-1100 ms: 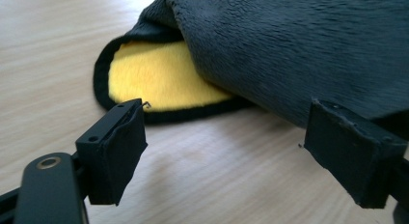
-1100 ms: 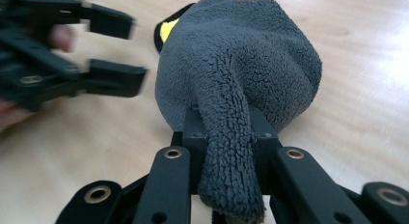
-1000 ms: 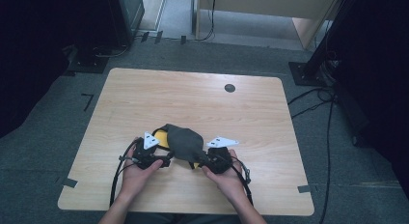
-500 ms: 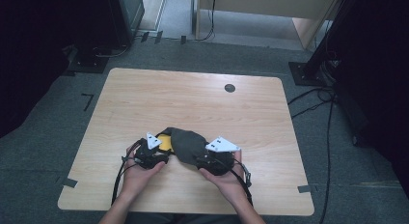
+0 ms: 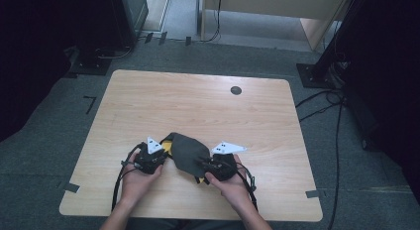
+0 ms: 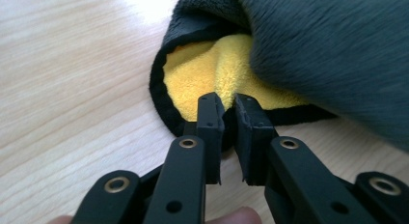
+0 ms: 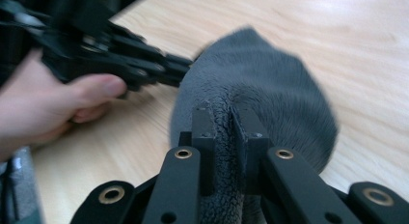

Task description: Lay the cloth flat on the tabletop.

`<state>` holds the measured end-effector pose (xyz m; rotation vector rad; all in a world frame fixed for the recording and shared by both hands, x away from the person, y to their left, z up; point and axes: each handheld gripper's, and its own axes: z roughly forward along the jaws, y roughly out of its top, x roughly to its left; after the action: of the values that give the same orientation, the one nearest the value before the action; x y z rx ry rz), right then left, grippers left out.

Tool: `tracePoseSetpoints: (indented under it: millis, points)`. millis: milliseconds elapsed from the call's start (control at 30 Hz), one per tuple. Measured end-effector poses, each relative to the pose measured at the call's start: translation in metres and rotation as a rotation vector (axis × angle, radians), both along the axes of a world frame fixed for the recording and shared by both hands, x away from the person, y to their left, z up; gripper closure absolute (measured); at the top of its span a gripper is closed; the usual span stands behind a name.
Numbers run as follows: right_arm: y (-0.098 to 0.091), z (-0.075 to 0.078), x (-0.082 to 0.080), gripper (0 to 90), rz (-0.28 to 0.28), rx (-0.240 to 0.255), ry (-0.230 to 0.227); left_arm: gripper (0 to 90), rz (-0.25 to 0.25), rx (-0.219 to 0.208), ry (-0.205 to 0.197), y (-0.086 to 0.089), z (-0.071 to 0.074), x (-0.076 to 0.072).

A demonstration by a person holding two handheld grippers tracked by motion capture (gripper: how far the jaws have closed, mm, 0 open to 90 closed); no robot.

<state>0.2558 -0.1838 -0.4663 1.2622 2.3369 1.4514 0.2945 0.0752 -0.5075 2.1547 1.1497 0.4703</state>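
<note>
A cloth (image 5: 187,150), grey outside and yellow inside, lies bunched near the table's front edge. My left gripper (image 5: 166,155) is at its left end. In the left gripper view the left gripper (image 6: 227,108) has just been closing, and it now pinches the black hem of the cloth (image 6: 328,50) beside the yellow lining. At the right end sits my right gripper (image 5: 199,163). Its jaws (image 7: 226,118) have just been closing too, and a fold of the grey cloth (image 7: 260,84) is squeezed between them. The left gripper (image 7: 178,72) and its hand show beyond.
The wooden table (image 5: 198,101) has a black round grommet (image 5: 236,90) at the back. Tape marks sit at its front corners. Cables trail from both grippers over the front edge. Dark stands and cables are on the floor around the table.
Both hands have stayed at the cloth's two ends. The cloth's hump between them has shifted slightly in shape.
</note>
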Motion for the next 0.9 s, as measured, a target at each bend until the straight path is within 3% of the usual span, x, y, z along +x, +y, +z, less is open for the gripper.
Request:
tracePoseSetpoints:
  millis: [133, 233, 267, 300, 333, 367, 400, 433, 467, 500, 567, 600, 667, 700, 733, 767, 800, 867, 900]
  points:
    - [0.004, 0.008, -0.007, 81.2, 0.023, -0.02, -0.066, 83.8, 0.004, -0.026, 0.032, 0.008, 0.002, 0.002]
    - [0.003, 0.009, -0.006, 79.4, 0.019, -0.034, -0.072, 84.0, 0.023, -0.052, 0.038, 0.019, 0.006, 0.003]
    - [-0.003, 0.009, -0.004, 77.6, -0.017, -0.027, -0.062, 84.2, 0.025, -0.054, 0.039, 0.023, 0.007, 0.003]
    - [-0.003, 0.009, -0.004, 77.6, -0.017, -0.027, -0.062, 84.3, 0.025, -0.054, 0.039, 0.023, 0.007, 0.003]
    - [-0.012, 0.01, 0.0, 75.1, -0.089, -0.05, -0.05, 84.5, 0.021, -0.048, 0.038, 0.025, 0.007, 0.003]
    - [-0.012, 0.01, 0.0, 75.1, -0.089, -0.05, -0.05, 84.5, 0.023, -0.047, 0.037, 0.026, 0.008, 0.003]
    - [-0.023, 0.011, 0.004, 72.6, -0.163, -0.062, -0.059, 84.5, 0.023, -0.046, 0.039, 0.026, 0.008, 0.002]
    - [-0.028, 0.012, 0.005, 70.8, -0.195, -0.076, -0.067, 84.4, 0.02, -0.048, 0.038, 0.026, 0.008, 0.002]
    - [-0.028, 0.012, 0.005, 70.8, -0.195, -0.076, -0.067, 84.4, 0.018, -0.049, 0.035, 0.026, 0.009, 0.002]
    - [-0.033, 0.015, 0.004, 69.1, -0.25, -0.111, -0.107, 84.3, 0.005, -0.042, 0.02, 0.024, 0.009, 0.0]
    - [-0.034, 0.017, 0.003, 67.6, -0.258, -0.114, -0.123, 84.2, -0.002, -0.043, 0.014, 0.023, 0.01, -0.001]
    - [-0.033, 0.024, -0.001, 64.5, -0.244, -0.103, -0.171, 83.0, -0.007, -0.052, 0.009, 0.022, 0.01, -0.001]
    - [-0.029, 0.029, -0.005, 61.3, -0.205, -0.083, -0.196, 80.6, -0.012, -0.075, -0.003, 0.022, 0.013, -0.003]
    - [-0.025, 0.032, -0.007, 59.0, -0.173, -0.068, -0.204, 79.4, -0.039, -0.117, -0.014, 0.021, 0.016, -0.005]
    - [-0.025, 0.032, -0.007, 59.0, -0.173, -0.068, -0.204, 78.5, -0.039, -0.117, -0.014, 0.021, 0.016, -0.005]
    - [-0.021, 0.033, -0.008, 56.8, -0.131, -0.056, -0.21, 78.5, -0.055, -0.128, -0.021, 0.019, 0.017, -0.007]
    - [-0.006, 0.031, -0.012, 50.7, -0.041, -0.056, -0.192, 75.7, -0.068, -0.119, -0.024, 0.017, 0.016, -0.007]
    - [0.007, 0.026, -0.016, 47.5, 0.013, -0.085, -0.186, 73.6, -0.082, -0.096, -0.015, 0.011, 0.012, -0.008]
    - [0.007, 0.026, -0.016, 47.5, 0.013, -0.085, -0.186, 72.3, -0.082, -0.096, -0.015, 0.011, 0.012, -0.008]
